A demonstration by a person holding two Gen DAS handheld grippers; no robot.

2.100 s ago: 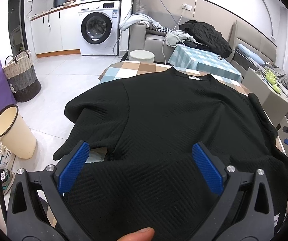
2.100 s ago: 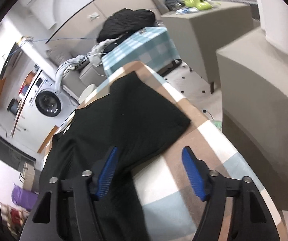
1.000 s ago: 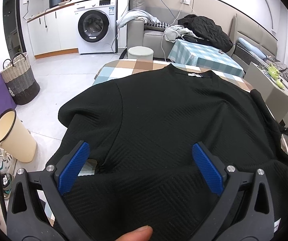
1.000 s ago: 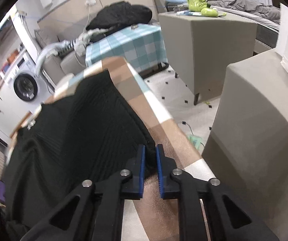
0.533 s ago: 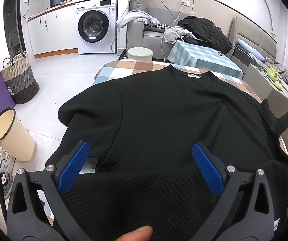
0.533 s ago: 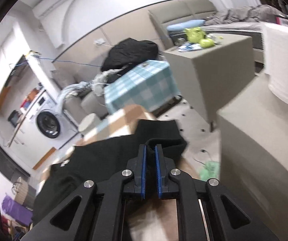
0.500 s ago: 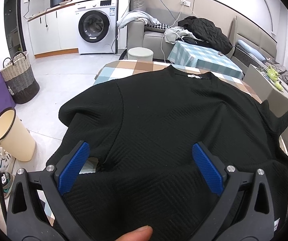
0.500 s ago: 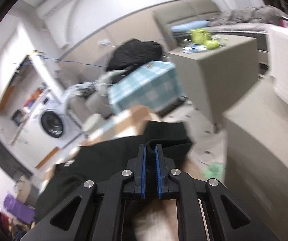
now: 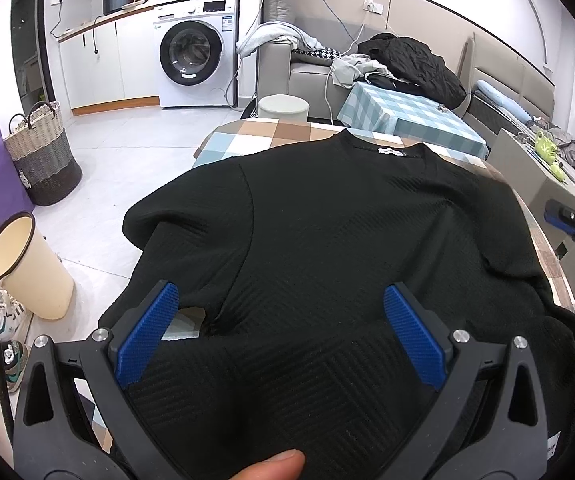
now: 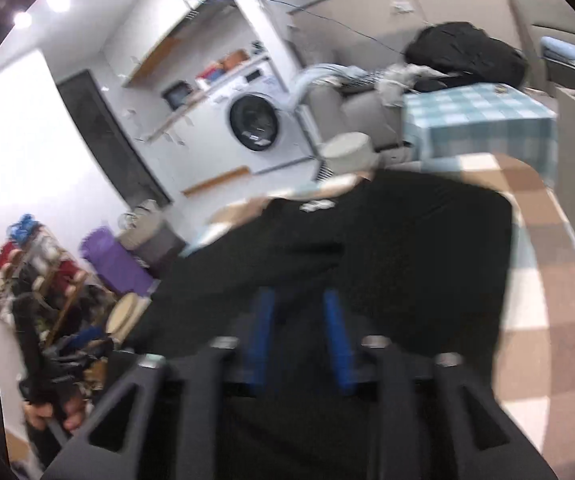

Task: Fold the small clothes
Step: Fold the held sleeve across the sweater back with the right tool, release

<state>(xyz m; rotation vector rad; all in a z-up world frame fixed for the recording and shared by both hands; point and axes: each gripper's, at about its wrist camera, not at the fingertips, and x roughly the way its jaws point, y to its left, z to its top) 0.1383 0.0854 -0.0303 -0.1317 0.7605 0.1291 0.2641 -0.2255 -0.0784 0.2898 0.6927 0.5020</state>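
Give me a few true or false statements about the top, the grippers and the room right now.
1. The black top lies on a checked table. True.
2. The left gripper is clamped shut. False: its jaws stand wide open over the top.
3. The right gripper pinches a sleeve. False: its jaws have just been opening, with nothing gripped.
4. A washing machine stands in the background. True.
5. The cream bin sits on the table. False: it stands on the floor.
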